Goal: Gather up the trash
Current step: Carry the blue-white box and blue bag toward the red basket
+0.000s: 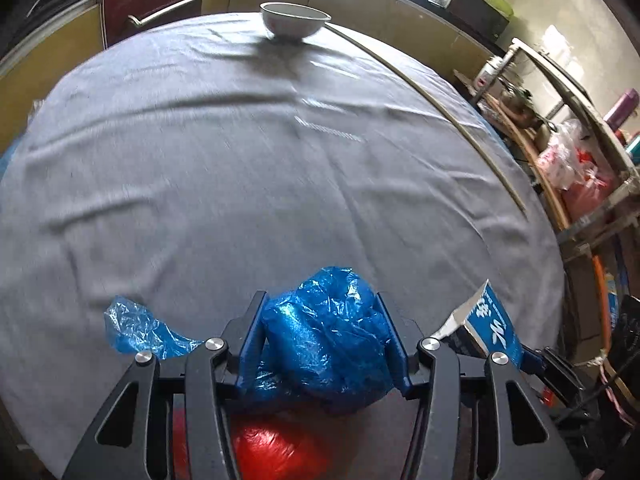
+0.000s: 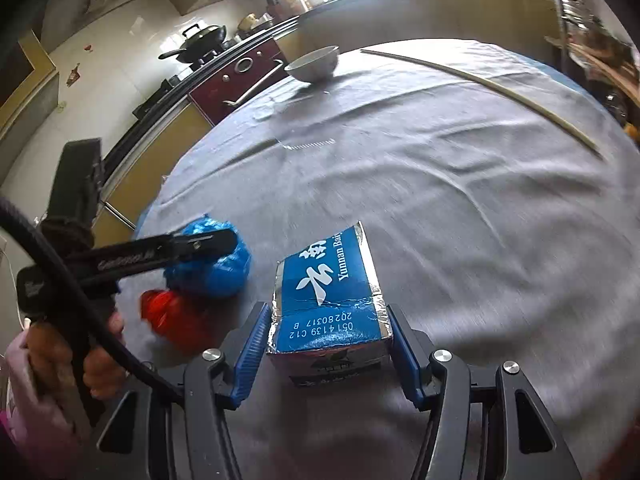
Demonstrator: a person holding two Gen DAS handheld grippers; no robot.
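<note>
Left claw grips the crumpled blue bag; a red bag lies beneath at 6 o'clock. Right claw clamps the blue carton, its long axis toward 12 o'clock, above the table.

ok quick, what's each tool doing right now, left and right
Left tool: closed on the crumpled blue plastic bag.
Right tool: closed on the blue carton, one finger against each side.
</note>
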